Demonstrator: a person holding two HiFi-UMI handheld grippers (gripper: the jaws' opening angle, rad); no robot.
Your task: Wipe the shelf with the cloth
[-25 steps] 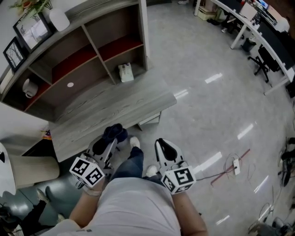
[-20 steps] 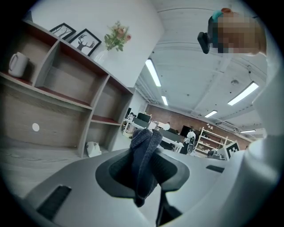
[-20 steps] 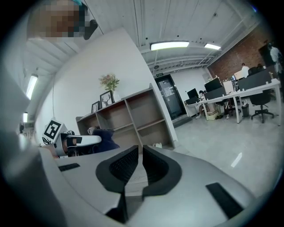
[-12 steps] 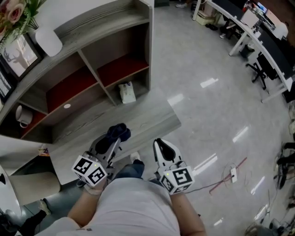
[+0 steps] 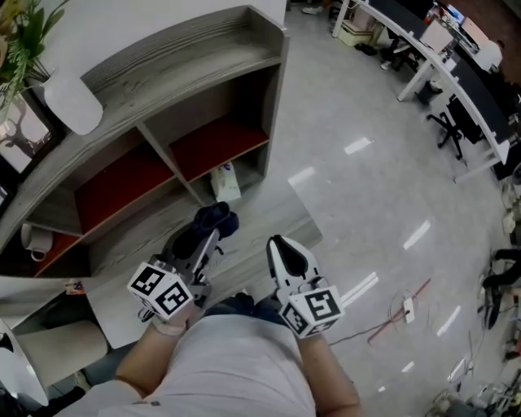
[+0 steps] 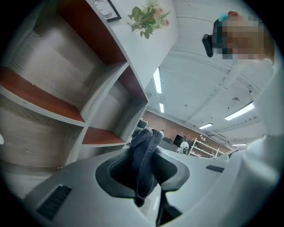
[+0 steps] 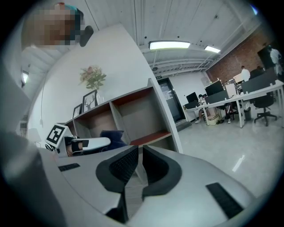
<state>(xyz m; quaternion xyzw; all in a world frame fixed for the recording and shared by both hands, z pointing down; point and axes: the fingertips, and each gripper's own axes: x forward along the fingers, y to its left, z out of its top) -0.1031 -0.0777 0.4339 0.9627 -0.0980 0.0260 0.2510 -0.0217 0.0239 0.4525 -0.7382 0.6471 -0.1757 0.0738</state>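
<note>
**Views.** The head view alone shows the whole layout. The grey wood shelf [image 5: 187, 45] has red-backed compartments. A low table [image 5: 122, 252] stands before it on the glossy floor [image 5: 366, 204]. A white packet [image 5: 225, 181] stands in the lower right compartment, and a mug [image 5: 32, 239] is at the far left. The left gripper view looks up past the shelf to the ceiling lights. It also takes in a plant [image 6: 148, 17] and a framed picture [image 6: 104, 9] on the shelf top. Only the right gripper view shows the office desks [image 7: 222, 102] at eye level, with people seated there. It also shows the other gripper from the side.

**Left gripper** [image 5: 210, 232]. The jaws stand part-way open and are clamped on a dark blue cloth [image 6: 143, 155]. The cloth is bunched between the pads, and a fold rises beyond the tips. In the head view the cloth [image 5: 213, 220] is over the table's far edge, just before the lower right compartment and near the white packet. Whether it touches any surface cannot be told.

**Right gripper** [image 5: 277, 242]. The jaws are closed to a thin slit with nothing between them. The gripper is held above the table's near edge, beside the left one and apart from the shelf.
</note>
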